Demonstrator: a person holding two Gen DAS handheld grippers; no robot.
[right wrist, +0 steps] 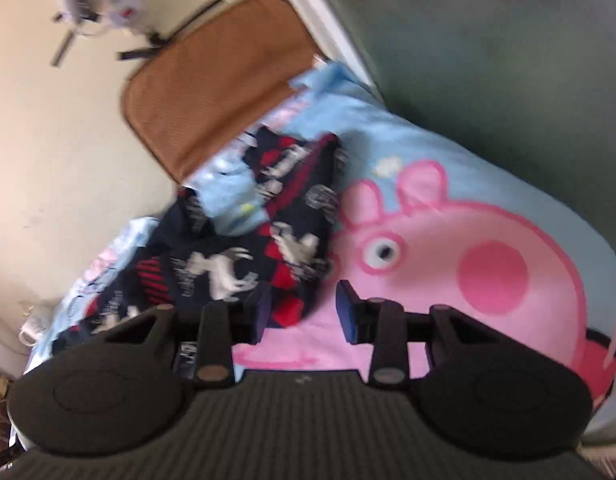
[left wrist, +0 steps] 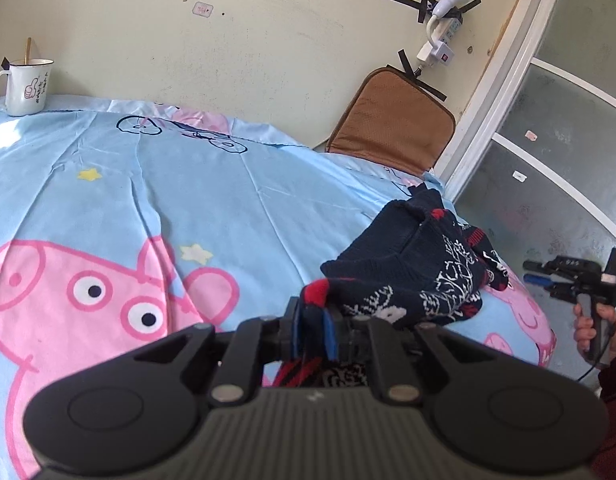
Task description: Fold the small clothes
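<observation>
In the left wrist view, the left hand-held gripper (left wrist: 312,330) is seen with its blue-padded fingers pressed together on a red-trimmed edge of a small navy sweater (left wrist: 411,272), which is patterned in white and red. The rest of the sweater is bunched on the bed sheet (left wrist: 212,200), a light blue one printed with pink cartoon pigs, toward the right side of the bed. At the far right, the right hand-held gripper (left wrist: 537,278) is held by a hand (left wrist: 591,326) beyond the bed's edge, apart from the garment. A white enamel mug (left wrist: 24,86) stands at the far left corner, and a brown cushion (left wrist: 391,120) is propped against the wall.

In the right wrist view, which is blurred, the right hand-held gripper (right wrist: 304,310) is shown with its fingers spread apart and nothing between them. The sweater (right wrist: 244,256) lies crumpled on the sheet (right wrist: 427,136) ahead and to the left, its near edge just beside the left finger. The brown cushion (right wrist: 216,80) is seen behind it.
</observation>
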